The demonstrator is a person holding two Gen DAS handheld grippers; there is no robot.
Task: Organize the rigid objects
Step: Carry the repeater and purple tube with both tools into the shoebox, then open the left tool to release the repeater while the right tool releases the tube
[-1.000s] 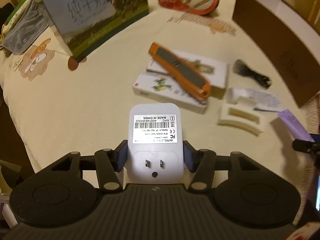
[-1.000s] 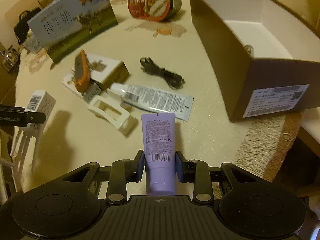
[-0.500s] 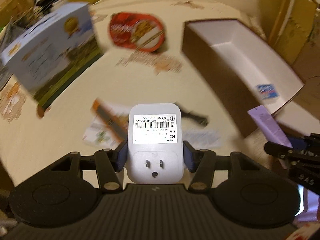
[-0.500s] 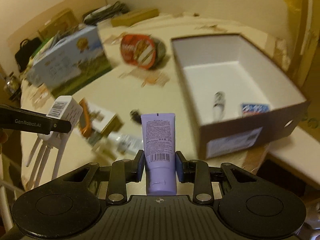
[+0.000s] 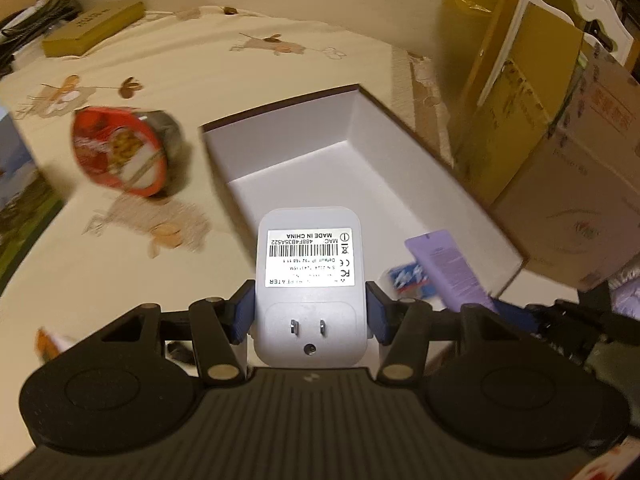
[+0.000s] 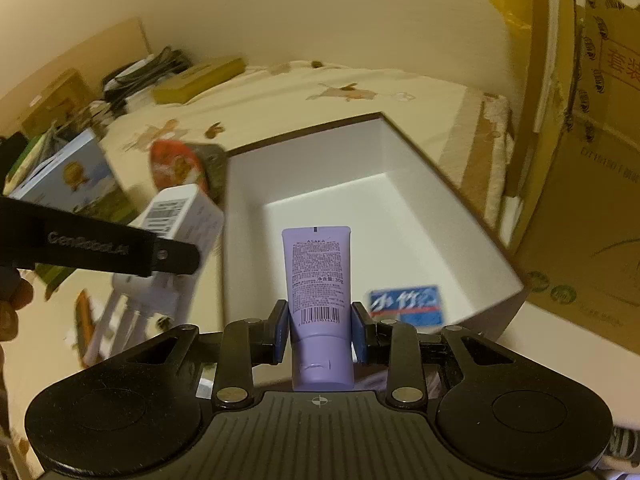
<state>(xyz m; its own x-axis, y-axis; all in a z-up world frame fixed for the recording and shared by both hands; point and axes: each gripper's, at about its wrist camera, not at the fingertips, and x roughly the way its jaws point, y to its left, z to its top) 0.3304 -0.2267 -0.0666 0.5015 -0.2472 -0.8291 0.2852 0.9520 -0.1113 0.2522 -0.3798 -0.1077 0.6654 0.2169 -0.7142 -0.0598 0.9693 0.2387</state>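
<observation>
Since both grippers are loaded and the open box (image 6: 400,208) fills the middle of each frame, the step in hand looks like dropping the two items into it. The left gripper (image 5: 310,314) has its pads pressed on both sides of a white plug-in adapter (image 5: 310,276), lower centre of the left view, prongs toward the camera. The right gripper (image 6: 319,330) is clamped on a purple tube (image 6: 317,280), cap end toward the camera, lower centre of the right view.

To do it well, I would bring each item fully past the near wall and low over the white floor before letting go, so that neither catches the rim. The adapter looks heavier and hard, so it should be set down, not dropped. One release at a time seems wise, as the tube appears just right of the adapter in the left view. The free floor lies toward the far end; a blue packet (image 6: 406,304) already lies at the near right corner.

Counted: two grippers, one adapter, one tube, one box, one blue packet inside it. Outside, one red-lidded bowl (image 5: 120,152) lies at middle left, blurred. One flat yellow box (image 5: 94,28) sits at upper left.
</observation>
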